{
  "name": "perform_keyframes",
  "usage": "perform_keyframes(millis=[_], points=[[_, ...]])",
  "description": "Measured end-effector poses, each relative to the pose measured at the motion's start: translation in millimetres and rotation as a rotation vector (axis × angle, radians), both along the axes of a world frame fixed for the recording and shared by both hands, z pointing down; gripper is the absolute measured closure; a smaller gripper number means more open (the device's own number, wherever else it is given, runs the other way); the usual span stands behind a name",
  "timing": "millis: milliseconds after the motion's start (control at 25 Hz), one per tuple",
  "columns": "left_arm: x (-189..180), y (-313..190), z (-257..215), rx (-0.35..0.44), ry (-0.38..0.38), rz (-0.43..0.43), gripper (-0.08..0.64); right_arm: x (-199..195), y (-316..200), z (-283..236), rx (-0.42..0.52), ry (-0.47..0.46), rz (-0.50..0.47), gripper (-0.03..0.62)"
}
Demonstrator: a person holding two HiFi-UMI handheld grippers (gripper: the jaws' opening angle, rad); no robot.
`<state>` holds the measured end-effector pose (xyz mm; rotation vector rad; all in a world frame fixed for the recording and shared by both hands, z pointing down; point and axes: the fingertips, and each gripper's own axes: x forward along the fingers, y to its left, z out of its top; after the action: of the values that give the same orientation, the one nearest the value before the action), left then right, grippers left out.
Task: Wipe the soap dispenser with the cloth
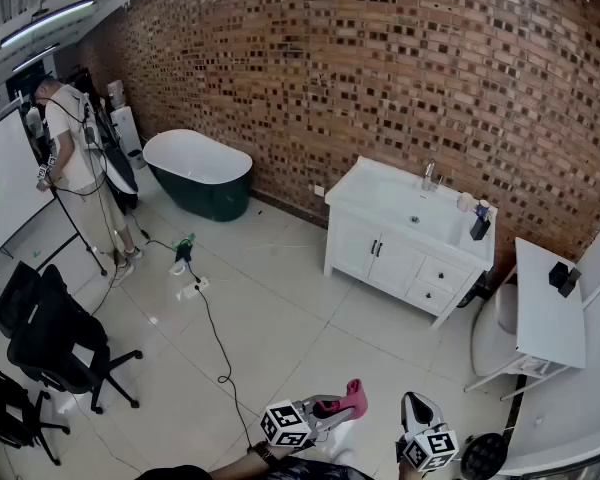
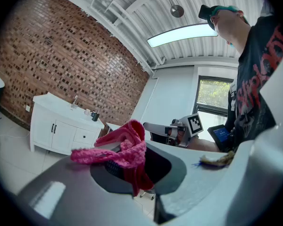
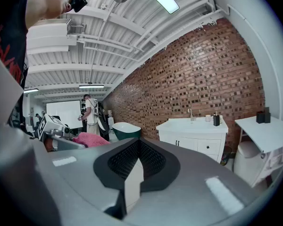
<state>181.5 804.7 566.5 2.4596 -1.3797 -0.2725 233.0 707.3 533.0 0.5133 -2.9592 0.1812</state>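
Cloth [image 2: 125,147], pink and knitted, is pinched between the fingers [image 2: 61,192] of the left gripper [image 1: 342,408]. It bunches up over their tips, and a strip hangs down in the gap. The right gripper [image 3: 133,171] has its fingers [image 3: 75,182] pressed fully together and holds nothing. In the head view both grippers sit at the bottom edge, side by side and near each other.

The soap dispenser [image 1: 479,226] is well apart from both grippers, across the tiled floor [image 1: 280,298]. It is a small dark bottle standing upright at the right end of a white table [image 1: 375,190] that has a sink set into it and cupboard doors and drawers below. A tap [image 1: 427,175] stands at the back of the sink, and small pale things sit just beside the dispenser. The table stands against a brick wall [image 1: 380,58].

Further left along the wall is a bathtub [image 1: 197,171], dark outside and white inside. A black cable [image 1: 215,333] trails over the floor. At the far left a person [image 1: 70,138] in a white top stands, with black chairs [image 1: 45,333] nearer the camera. To the right of the sink is a second, narrow white table [image 1: 548,313] with a dark box [image 1: 563,278] on it.
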Motion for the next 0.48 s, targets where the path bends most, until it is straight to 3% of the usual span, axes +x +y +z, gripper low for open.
perform_keyframes(millis=[120,240,360,480], points=[[-13,18,1,-0.044,-0.046,0.142,0.520,8,26,4,-0.052,-0.081,0.164,0.591],[-38,42,-4,-0.026,-0.024,0.126,0.518,-19,47,8,-0.050,-0.005,0.124,0.591],[-43,47,3,-0.025,-0.035,0.171,0.518,-18,57,8,-0.045,-0.035,0.172,0.591],[-45,53,-3,0.025,-0.018,0.177,0.520,-21,62,4,0.005,-0.016,0.182,0.591]])
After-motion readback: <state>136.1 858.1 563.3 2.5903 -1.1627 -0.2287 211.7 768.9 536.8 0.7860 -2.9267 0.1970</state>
